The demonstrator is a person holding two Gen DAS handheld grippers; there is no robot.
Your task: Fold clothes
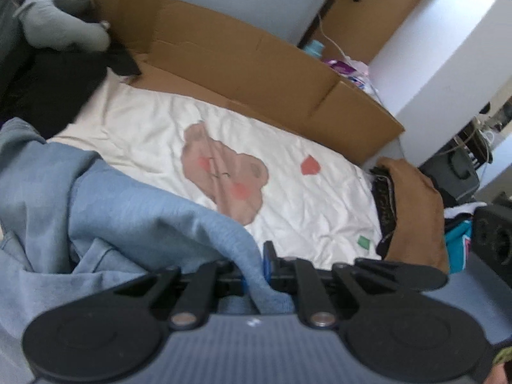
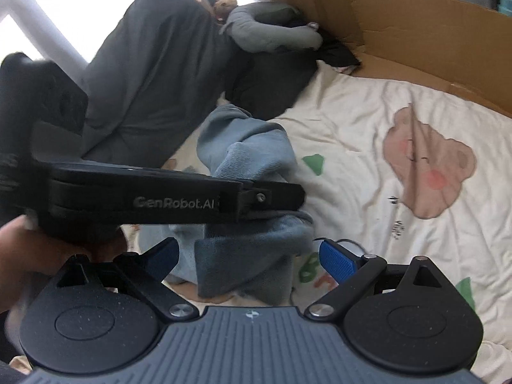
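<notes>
**Two views of one blue garment, mid-fold**

Left wrist view: your left gripper [image 1: 254,272] is pinched nearly closed on a fold of the blue sweatshirt [image 1: 105,204], which trails away to the left over the cream bedsheet [image 1: 320,211]. The bear print [image 1: 224,176] lies bare beyond it, with a cardboard box [image 1: 256,64] along the far edge. A hand [image 1: 416,211] rests at the right.

Right wrist view: your right gripper [image 2: 256,257] stands wide, its blue pads [image 2: 337,260] on either side of the bunched sweatshirt [image 2: 252,160] without pressing it. The left gripper [image 2: 272,196] crosses in front from the left, clamped on the same cloth.

Risk: only a thin pinch holds the fabric, so a quick pull could slip it free. With the cloth bunched, the right jaws may catch several layers and set a crooked crease. The two tools are close and could knock together.
</notes>
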